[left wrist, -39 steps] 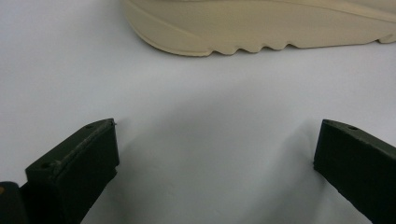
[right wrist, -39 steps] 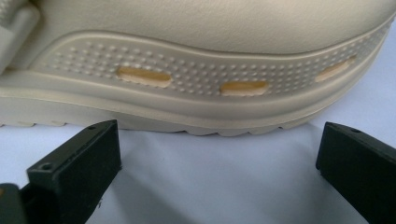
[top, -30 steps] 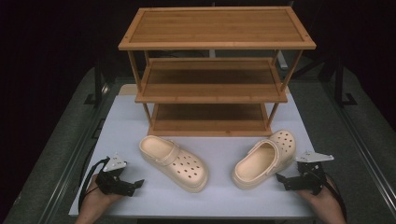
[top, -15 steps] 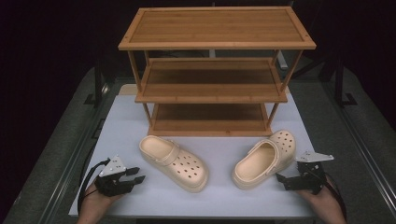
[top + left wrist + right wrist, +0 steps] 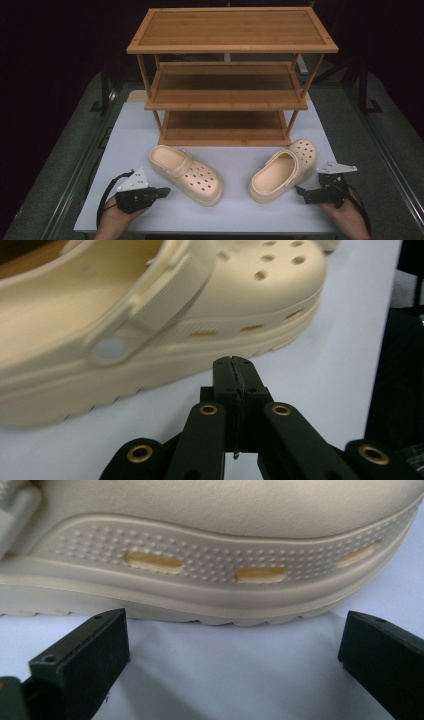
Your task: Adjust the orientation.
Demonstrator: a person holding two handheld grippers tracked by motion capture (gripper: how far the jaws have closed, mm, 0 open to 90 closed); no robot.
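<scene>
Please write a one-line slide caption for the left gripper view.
Left gripper, jaws shut on nothing, points at the side of a cream clog on the white table.

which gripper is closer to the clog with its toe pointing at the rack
Right. The right gripper sits just beside that right clog, jaws open toward its sole; the left gripper is beside the other clog.

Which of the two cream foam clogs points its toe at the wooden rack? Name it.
The right-hand cream foam clog, beside the right gripper: its perforated toe faces the bamboo rack. The left-hand cream foam clog points its toe towards the table's near edge.
</scene>
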